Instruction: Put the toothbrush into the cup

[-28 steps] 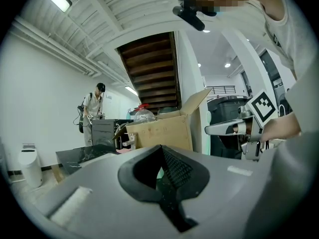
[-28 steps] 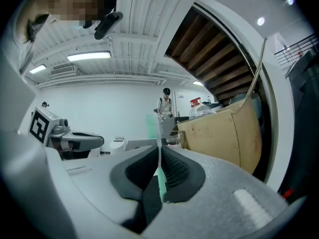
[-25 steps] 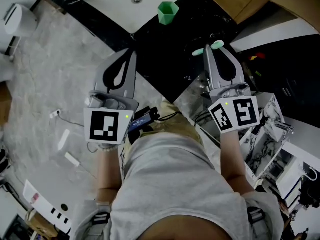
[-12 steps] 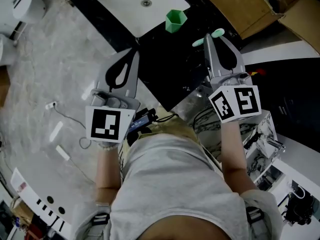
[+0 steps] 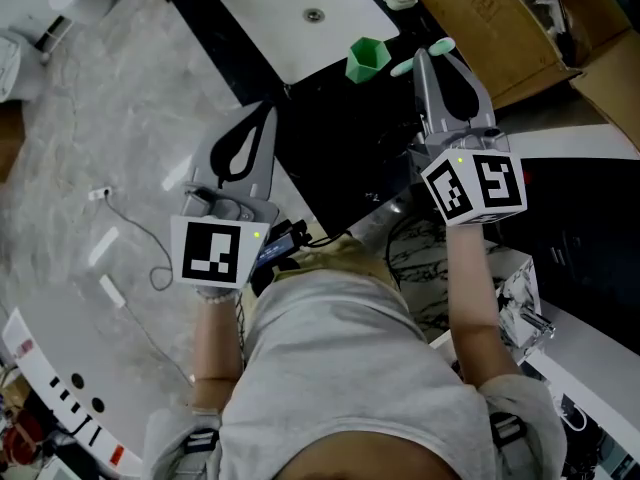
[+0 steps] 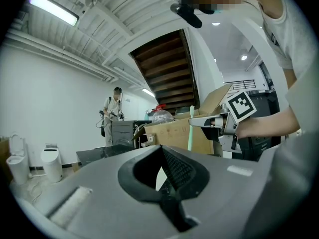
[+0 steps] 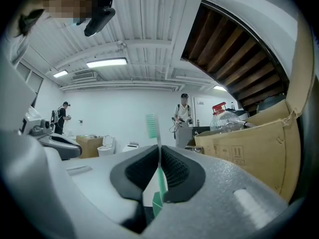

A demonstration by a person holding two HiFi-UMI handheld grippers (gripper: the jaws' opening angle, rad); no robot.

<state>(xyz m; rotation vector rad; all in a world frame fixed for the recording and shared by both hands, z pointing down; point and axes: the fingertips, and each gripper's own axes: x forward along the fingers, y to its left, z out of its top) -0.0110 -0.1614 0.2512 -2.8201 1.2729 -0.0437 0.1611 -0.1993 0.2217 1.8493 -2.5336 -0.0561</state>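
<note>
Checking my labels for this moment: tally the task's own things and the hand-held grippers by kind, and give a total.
toothbrush: 1
cup: 1
hand-held gripper: 2, the left hand-held gripper and the right hand-held gripper
Total: 4

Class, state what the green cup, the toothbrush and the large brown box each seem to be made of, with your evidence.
The green cup: probably plastic, with an even matte green colour and an angular moulded rim.
The toothbrush: plastic, with a smooth mint-green handle and a bristle head.
The brown box: cardboard, dull brown with folded flaps.
</note>
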